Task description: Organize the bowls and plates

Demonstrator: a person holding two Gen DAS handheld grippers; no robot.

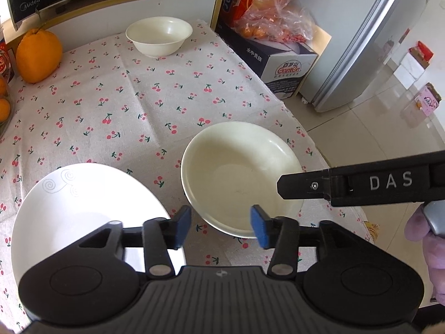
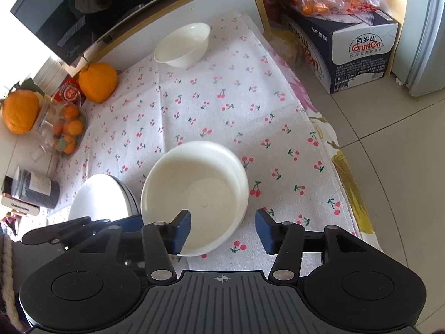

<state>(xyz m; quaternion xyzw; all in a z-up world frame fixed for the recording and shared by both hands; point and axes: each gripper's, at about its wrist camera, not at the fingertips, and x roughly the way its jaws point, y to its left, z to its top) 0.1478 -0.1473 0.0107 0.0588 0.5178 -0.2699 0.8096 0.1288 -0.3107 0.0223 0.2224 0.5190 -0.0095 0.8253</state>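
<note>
Cream-coloured, the shallow round dish (image 1: 239, 178) sits on the cherry-print desk (image 1: 125, 105) between both wide-open hand-held grippers, left (image 1: 221, 228) and right (image 2: 224, 229); a white swirl-patterned plate (image 1: 83, 211) lies at nine o'clock, a small cream bowl (image 1: 159, 36) at twelve.

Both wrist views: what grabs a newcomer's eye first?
The cherry-print tablecloth, with a wide cream shallow bowl near its front edge under both open grippers. A white plate with grey swirls sits to its left, a small cream bowl at the far end, and a big orange citrus fruit far left.
</note>
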